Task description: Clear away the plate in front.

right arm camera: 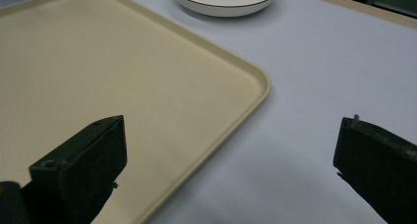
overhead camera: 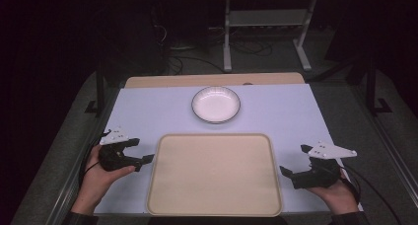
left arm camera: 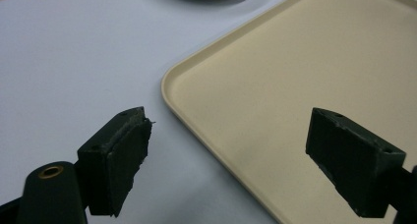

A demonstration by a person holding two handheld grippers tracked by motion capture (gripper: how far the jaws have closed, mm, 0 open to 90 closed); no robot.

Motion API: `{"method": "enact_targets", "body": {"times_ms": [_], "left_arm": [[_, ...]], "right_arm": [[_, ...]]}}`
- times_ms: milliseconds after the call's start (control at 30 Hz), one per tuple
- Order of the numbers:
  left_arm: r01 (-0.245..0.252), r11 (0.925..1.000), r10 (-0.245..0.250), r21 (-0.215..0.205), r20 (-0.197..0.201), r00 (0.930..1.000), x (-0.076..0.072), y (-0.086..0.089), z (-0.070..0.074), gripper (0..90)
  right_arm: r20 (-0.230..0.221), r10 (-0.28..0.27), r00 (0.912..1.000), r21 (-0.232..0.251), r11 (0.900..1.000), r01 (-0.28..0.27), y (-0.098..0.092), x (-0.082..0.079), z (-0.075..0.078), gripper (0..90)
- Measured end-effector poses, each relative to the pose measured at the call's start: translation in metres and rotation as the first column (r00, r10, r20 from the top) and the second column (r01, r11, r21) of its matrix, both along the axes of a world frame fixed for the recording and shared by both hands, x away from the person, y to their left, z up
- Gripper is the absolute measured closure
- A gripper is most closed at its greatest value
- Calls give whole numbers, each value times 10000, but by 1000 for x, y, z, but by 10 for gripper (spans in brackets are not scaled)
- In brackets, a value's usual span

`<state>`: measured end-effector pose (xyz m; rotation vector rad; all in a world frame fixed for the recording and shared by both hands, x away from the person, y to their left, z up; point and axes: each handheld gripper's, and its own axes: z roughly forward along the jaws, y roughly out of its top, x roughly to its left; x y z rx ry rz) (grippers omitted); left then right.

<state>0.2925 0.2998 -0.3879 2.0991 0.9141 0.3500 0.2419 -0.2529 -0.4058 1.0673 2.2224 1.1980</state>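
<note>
Beige plastic was most of what sat on the table: a big rectangular cream tray with rounded corners [overhead camera: 214, 173] lay flat near the person's edge of the pale lavender-white tabletop [overhead camera: 148, 111], nothing on it. Just beyond its far edge, near but not touching, sat a round white shallow bowl with a thin dark rim [overhead camera: 216, 104], also with nothing in it. The black two-jaw left gripper [overhead camera: 139, 152] was held in the person's left hand [overhead camera: 101, 178] right beside the tray's left edge, jaws spread wide with nothing between them; in the left gripper view one jaw hung over the bare table and the other over the tray's corner area [left arm camera: 275, 86]. The black right gripper [overhead camera: 295, 162], held in the right hand [overhead camera: 340, 193], sat just off the tray's right edge, jaws likewise wide apart and gripping nothing. From the right gripper view you could see the tray's corner [right arm camera: 147, 86] and the bowl [right arm camera: 223, 0] farther off.
</note>
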Motion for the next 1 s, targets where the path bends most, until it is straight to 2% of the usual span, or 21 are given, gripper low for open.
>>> {"method": "enact_targets", "body": {"times_ms": [267, 433, 1000], "left_arm": [[12, 10000, -12, 12, 37, 10000, 5, -2, 3, 163], [17, 9999, -16, -155, 59, 10000, 10, -4, 6, 182], [104, 9997, -103, -221, 18, 9999, 33, -18, 8, 180]], "right_arm": [[6, -12, 10000, 31, 10000, 12, 1, 2, -1, 0], [-19, -23, 10000, 84, 10000, 23, 1, 4, -1, 0], [-97, -21, 10000, 77, 10000, 21, 1, 4, -3, 0]]}}
